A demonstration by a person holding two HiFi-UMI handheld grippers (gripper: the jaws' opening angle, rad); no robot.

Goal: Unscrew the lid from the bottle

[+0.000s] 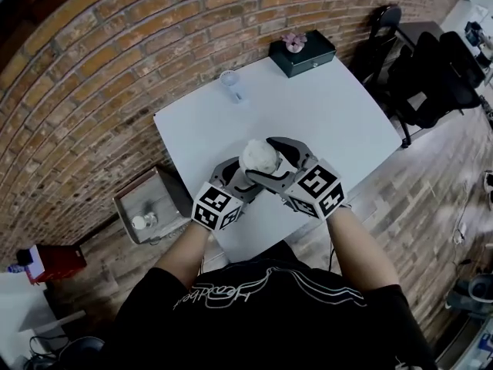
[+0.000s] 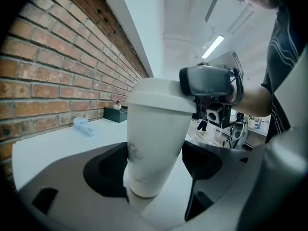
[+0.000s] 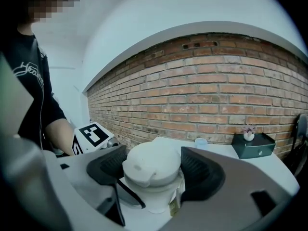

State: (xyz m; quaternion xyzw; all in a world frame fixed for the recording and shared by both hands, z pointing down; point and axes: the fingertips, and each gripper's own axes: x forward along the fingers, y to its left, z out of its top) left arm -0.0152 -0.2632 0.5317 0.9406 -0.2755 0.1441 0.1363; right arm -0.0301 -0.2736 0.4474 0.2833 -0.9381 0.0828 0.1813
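Office-like room, brick wall [image 1: 92,75], white table [image 1: 331,114], black office chairs [image 1: 435,83]

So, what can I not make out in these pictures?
Head view: body of the bottle, hidden under lid and right claw.
Right gripper view: the screw thread, covered by the lid.
Left gripper view: dark marks on the bottle, too blurred to read.
Head view: pale blue object, too small to name.

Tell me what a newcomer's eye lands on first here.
A white bottle held over the near part of the table: the left gripper grips its body, the right gripper clasps its lid. A brick wall runs alongside, and a dark box sits at the far corner.
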